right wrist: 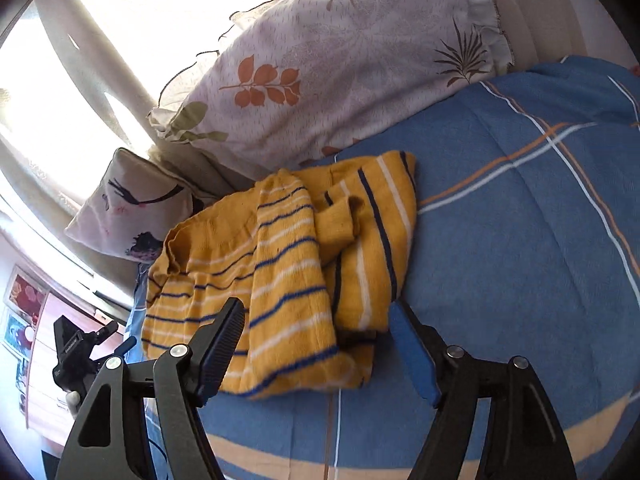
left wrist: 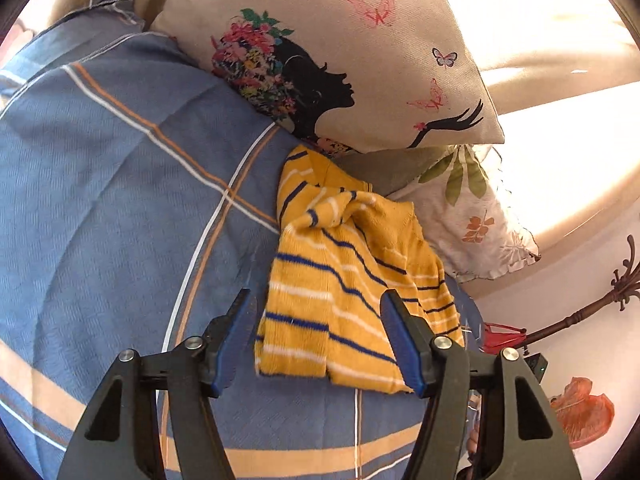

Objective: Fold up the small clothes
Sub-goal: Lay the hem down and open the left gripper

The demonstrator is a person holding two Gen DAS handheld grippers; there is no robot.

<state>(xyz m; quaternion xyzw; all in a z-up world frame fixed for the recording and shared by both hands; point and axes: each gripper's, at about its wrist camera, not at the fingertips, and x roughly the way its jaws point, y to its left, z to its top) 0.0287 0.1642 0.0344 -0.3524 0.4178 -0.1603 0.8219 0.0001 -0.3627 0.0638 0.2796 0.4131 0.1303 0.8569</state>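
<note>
My yellow striped garment lies crumpled on the bed just below the floral pillow, not yet folded. My left gripper and right gripper hover over it, fingers spread, empty.

no readable text, labels, brands or numbers in either view.

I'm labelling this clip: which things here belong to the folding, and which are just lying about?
Job: yellow striped garment, left claw, right claw, both open.
Lying about: silhouette cushion, leaf-print pillow, blue checked bedsheet.
</note>
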